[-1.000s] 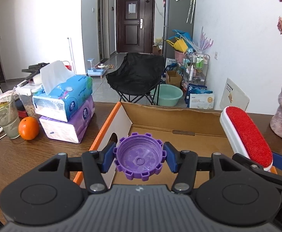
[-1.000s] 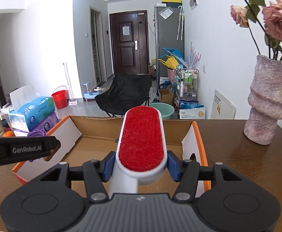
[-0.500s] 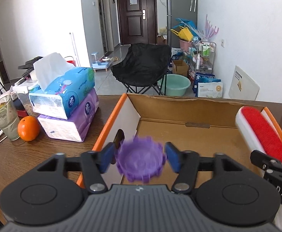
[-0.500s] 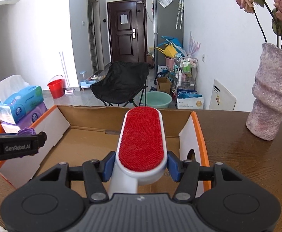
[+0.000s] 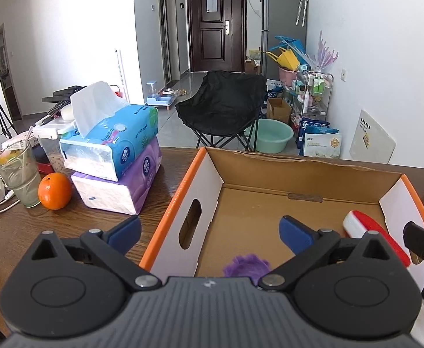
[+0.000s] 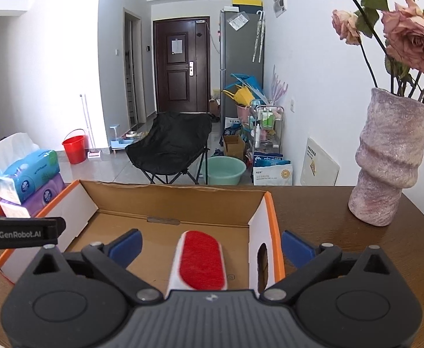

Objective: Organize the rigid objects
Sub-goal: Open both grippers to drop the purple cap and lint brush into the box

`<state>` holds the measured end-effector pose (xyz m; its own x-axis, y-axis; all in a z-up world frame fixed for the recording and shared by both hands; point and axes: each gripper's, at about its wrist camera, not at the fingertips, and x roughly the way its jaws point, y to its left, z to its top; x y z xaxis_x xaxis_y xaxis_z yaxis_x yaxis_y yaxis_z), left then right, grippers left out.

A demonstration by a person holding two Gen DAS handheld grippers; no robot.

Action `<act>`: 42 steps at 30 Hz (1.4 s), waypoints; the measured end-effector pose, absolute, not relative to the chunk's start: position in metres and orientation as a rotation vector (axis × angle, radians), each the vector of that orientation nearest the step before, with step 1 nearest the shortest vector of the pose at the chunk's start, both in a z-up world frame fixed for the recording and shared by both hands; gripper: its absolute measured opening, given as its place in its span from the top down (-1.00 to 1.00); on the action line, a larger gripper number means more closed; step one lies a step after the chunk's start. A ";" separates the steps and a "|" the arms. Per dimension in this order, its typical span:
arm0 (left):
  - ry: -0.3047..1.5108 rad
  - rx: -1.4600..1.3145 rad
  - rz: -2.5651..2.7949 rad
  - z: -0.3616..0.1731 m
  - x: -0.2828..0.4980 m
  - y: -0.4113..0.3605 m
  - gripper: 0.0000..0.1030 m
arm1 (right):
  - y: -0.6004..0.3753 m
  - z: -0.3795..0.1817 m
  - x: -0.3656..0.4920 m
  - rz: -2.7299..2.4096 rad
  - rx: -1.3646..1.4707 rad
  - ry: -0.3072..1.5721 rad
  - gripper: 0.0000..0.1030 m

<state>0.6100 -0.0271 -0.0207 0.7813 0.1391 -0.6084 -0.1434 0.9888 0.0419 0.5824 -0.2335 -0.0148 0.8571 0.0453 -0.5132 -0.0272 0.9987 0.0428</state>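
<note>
Open cardboard box [image 5: 307, 171] with orange rim and white side walls, standing on a brown wooden table [image 5: 14, 226]. Inside the box, on its brown floor: a purple toothed cap [image 5: 245, 265], blurred, near the front left corner beside the wall with the oval hand-hole; and a lint brush [image 6: 201, 261], white-bodied with a red pile face turned upward, lying lengthwise near the right wall. In the left wrist view the brush [image 5: 371, 235] shows at the right side of the box floor.

Left gripper [image 5: 210, 230]: poised over the box's front left corner, pointing forward and downward; its jaws have just been opening and now stand wide, one blue pad outside the left wall, the other over the box floor. Nothing lies between the pads; the cap is released below them.

Right gripper [image 6: 210, 245]: held over the box's right wall, angled forward and down; its jaws have likewise just been opening and stand wide apart. The brush lies between and below the blue pads, touched by neither.

Outside the box, left: two stacked tissue packs [image 5: 116, 159], an orange [image 5: 54, 190], a drinking glass [image 5: 19, 175]. Right: a pink textured vase [image 6: 389, 162] holding dried roses.
</note>
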 end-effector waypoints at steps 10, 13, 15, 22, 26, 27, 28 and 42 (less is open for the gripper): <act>0.643 -0.004 0.157 -0.017 0.596 -0.026 -1.00 | -0.226 -0.015 0.567 0.058 0.010 0.529 -1.00; 0.640 -0.004 0.156 -0.016 0.589 -0.025 -1.00 | -0.224 -0.015 0.560 0.055 -0.003 0.522 -1.00; 0.636 -0.005 0.156 -0.015 0.583 -0.025 -1.00 | -0.224 -0.014 0.555 0.057 -0.006 0.518 -1.00; 0.632 -0.002 0.150 -0.012 0.559 -0.023 -1.00 | -0.225 -0.011 0.528 0.051 -0.001 0.500 -1.00; 0.630 -0.003 0.149 -0.011 0.543 -0.022 -1.00 | -0.228 -0.009 0.511 0.049 0.000 0.493 -1.00; 0.629 -0.005 0.149 -0.011 0.538 -0.021 -1.00 | -0.228 -0.008 0.507 0.048 0.000 0.491 -1.00; 0.629 -0.006 0.148 -0.011 0.534 -0.021 -1.00 | -0.228 -0.008 0.503 0.049 0.000 0.488 -1.00; 0.626 -0.015 0.139 -0.006 0.473 -0.011 -1.00 | -0.225 -0.002 0.441 0.060 -0.007 0.460 -1.00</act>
